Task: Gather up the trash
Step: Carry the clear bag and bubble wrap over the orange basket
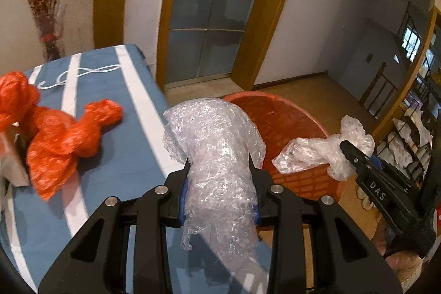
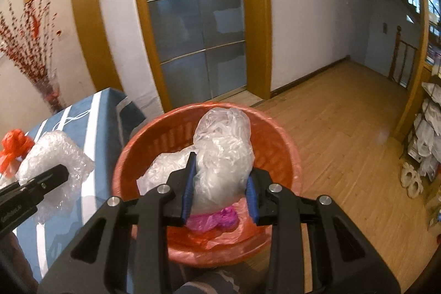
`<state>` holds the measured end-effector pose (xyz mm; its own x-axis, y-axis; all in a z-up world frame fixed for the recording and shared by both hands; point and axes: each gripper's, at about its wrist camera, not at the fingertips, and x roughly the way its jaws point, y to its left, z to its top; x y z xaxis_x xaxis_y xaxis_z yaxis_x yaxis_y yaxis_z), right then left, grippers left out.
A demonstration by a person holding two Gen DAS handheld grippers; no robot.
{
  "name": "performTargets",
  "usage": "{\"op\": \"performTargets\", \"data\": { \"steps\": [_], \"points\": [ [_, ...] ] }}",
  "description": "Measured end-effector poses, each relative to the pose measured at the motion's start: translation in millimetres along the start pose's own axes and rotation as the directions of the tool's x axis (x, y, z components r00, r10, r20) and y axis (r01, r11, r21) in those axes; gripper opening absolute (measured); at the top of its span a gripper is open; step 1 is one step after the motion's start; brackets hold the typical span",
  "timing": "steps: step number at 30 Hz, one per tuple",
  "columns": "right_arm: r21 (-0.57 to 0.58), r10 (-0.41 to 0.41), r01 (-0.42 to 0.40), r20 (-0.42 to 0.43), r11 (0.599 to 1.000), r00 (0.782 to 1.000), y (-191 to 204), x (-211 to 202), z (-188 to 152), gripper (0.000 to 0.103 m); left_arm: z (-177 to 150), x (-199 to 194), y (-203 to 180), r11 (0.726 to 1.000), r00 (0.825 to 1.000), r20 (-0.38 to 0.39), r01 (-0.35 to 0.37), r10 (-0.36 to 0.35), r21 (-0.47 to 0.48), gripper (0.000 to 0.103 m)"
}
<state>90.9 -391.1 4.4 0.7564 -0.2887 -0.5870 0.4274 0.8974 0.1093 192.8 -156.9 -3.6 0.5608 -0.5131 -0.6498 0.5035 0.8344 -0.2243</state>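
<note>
My left gripper [image 1: 219, 170] is shut on a wad of clear bubble wrap [image 1: 215, 145] and holds it over the table's right edge, beside the red basket [image 1: 286, 115]. My right gripper [image 2: 220, 178] is shut on a crumpled clear plastic bag [image 2: 223, 145] and holds it over the red basket [image 2: 278, 145], which is lined with a red bag and has a pink plastic piece [image 2: 215, 219] inside. The right gripper with its bag [image 1: 317, 148] also shows in the left wrist view. A crumpled red plastic bag [image 1: 63, 137] lies on the blue striped table [image 1: 124, 156].
The basket stands on the wooden floor [image 2: 344, 128] next to the table. A vase of red branches [image 1: 46, 4] stands behind the table. A glass door [image 2: 193, 18] is ahead. Shelves with white items [image 2: 427, 134] line the right side.
</note>
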Motion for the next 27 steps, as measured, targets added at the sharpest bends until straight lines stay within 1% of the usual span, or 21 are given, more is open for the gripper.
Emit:
{"op": "performTargets", "data": {
  "steps": [9,23,25,27],
  "points": [
    [0.031,-0.033,0.033,-0.002,0.999,0.999,-20,15,3,0.032,4,23,-22,0.999,0.998,-0.032,0.046,-0.045,0.018,0.033],
    [0.048,-0.033,0.033,-0.015,0.998,0.999,-29,34,3,0.032,4,45,-33,0.997,0.995,-0.072,0.076,-0.075,0.018,0.033],
    [0.051,-0.029,0.030,-0.016,0.998,0.999,-29,37,5,0.033,5,49,-35,0.997,0.994,-0.077,0.080,-0.078,0.014,0.034],
    [0.057,-0.020,0.021,-0.016,0.998,1.000,-31,39,6,0.037,5,52,-35,0.997,0.994,-0.081,0.077,-0.076,0.013,0.034]
  ]
}}
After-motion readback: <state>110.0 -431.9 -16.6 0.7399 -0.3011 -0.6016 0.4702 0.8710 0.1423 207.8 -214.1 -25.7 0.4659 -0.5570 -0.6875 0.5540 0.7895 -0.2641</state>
